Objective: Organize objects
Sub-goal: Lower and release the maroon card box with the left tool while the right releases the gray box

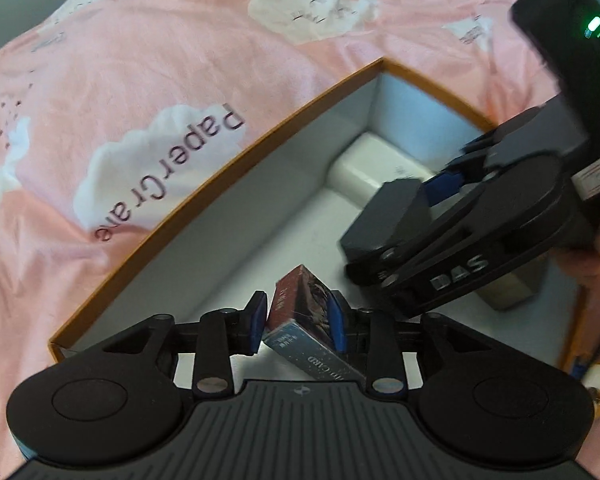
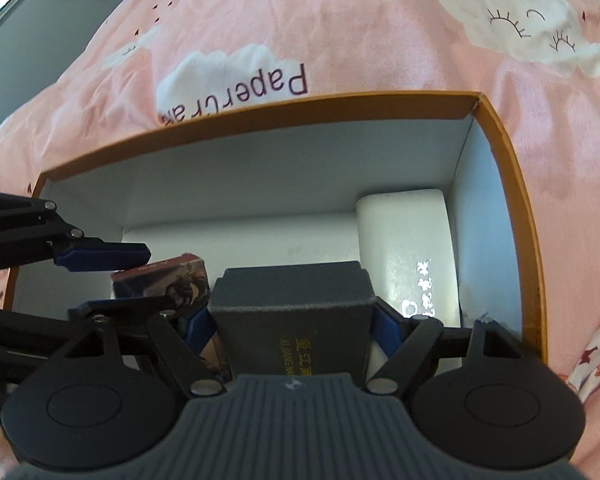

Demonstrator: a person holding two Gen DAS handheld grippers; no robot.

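My left gripper pinches a card pack, tilted, over the box floor. My right gripper clamps a dark case beside it. Crowded together, the linkages could collide, or the skewed pack twist loose.

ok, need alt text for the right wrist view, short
The right hand-held gripper grips a dark grey box over an orange-rimmed cardboard box on a pink cloud-print bedspread. To its left, the left hand-held gripper holds a small card pack; a white block lies by the right wall.
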